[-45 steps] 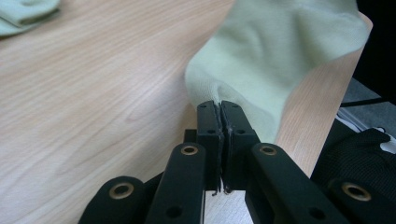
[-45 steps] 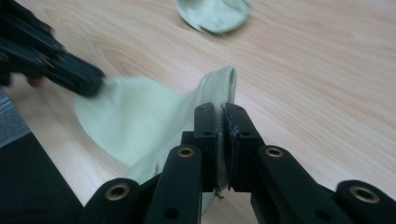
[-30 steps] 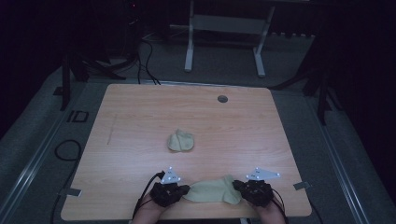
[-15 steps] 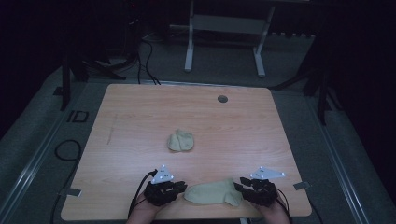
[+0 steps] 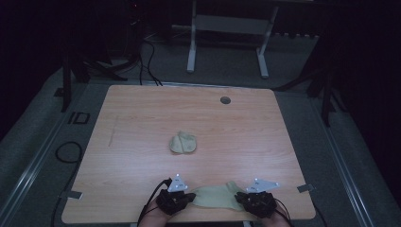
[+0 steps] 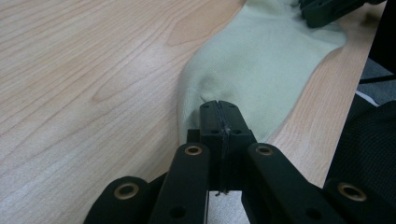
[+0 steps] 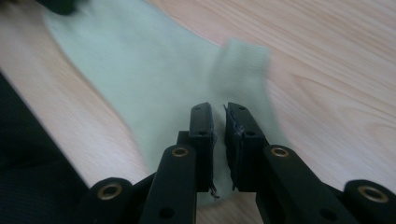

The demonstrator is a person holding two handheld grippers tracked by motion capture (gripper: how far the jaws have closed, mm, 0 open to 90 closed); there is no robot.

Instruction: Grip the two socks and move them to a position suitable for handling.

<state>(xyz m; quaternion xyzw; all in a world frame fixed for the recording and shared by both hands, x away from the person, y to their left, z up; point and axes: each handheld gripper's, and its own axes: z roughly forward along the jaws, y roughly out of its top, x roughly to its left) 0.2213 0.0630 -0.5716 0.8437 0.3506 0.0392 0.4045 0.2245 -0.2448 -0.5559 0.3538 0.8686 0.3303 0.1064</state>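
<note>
Since earlier frame: sock (image 5: 215, 196) pulled flatter at lower centre, near counter (image 5: 142, 118) edge. Left gripper (image 6: 218, 108) fingers pinched on toe; right gripper (image 7: 218, 116) fingers just narrowing, slim gap, hold uncertain. Risk: cuff end slips free, sock slides off edge.

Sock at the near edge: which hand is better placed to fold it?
Probably left: the left gripper is shut on one end of the sock, while the right gripper has just been closing over it, a slit showing, grip unclear.

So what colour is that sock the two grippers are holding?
The sock is a pale, plain yellowish green; the left gripper view shows it best.
</note>
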